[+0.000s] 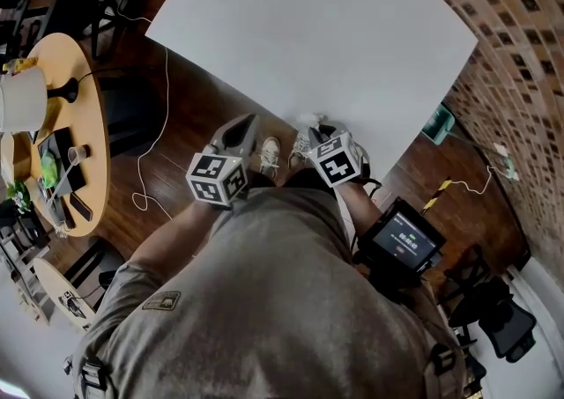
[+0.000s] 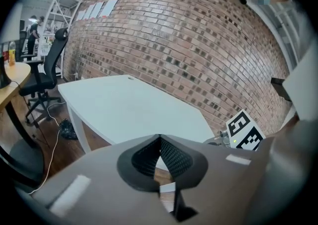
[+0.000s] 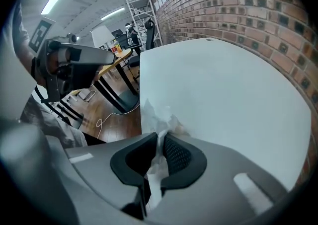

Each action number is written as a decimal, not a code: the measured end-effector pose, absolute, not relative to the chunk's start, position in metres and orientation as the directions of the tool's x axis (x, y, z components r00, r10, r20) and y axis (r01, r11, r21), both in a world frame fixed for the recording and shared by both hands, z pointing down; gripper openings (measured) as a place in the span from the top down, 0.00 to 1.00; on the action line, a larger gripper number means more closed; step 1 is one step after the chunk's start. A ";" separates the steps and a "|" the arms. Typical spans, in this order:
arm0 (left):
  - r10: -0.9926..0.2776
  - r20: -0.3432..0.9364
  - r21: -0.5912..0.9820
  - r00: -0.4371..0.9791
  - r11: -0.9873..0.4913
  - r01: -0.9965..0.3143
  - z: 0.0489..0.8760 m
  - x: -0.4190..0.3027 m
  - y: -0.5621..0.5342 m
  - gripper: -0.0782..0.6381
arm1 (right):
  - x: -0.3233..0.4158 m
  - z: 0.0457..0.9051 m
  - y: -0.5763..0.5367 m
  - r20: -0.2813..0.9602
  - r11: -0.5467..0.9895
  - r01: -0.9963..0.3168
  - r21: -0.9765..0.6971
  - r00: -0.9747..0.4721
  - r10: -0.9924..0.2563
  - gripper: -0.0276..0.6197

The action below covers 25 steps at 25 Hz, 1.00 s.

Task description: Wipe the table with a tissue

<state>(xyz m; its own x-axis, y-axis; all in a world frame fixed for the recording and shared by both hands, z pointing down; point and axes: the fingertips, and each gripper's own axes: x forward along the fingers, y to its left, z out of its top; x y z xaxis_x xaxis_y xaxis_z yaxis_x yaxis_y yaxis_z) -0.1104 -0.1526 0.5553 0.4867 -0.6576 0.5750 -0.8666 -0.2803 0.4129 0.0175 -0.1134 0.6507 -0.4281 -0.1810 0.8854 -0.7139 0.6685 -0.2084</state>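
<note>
A white table (image 1: pixel 326 27) fills the upper middle of the head view. My right gripper (image 1: pixel 319 131) hangs at its near edge, shut on a crumpled white tissue (image 1: pixel 308 119). In the right gripper view the tissue (image 3: pixel 160 119) sticks out between the jaws and rests on the table's (image 3: pixel 223 95) near edge. My left gripper (image 1: pixel 236 133) is held off the table, over the wooden floor to the left of the right one. Its jaws are shut with nothing between them, as the left gripper view (image 2: pixel 160 142) shows, and the table (image 2: pixel 134 107) lies ahead of it.
A brick wall (image 1: pixel 515 45) runs along the table's right side. A round wooden table (image 1: pixel 84 124) with clutter stands at the left. A white cable (image 1: pixel 159 124) lies on the floor. An office chair (image 2: pixel 42 77) stands beyond the table's far end.
</note>
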 end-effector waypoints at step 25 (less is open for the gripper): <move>-0.577 0.488 0.421 0.654 -0.501 -0.756 0.529 -0.078 -0.145 0.89 | 0.095 0.625 -0.073 0.878 0.309 -0.942 -0.133 -0.256 -0.403 0.88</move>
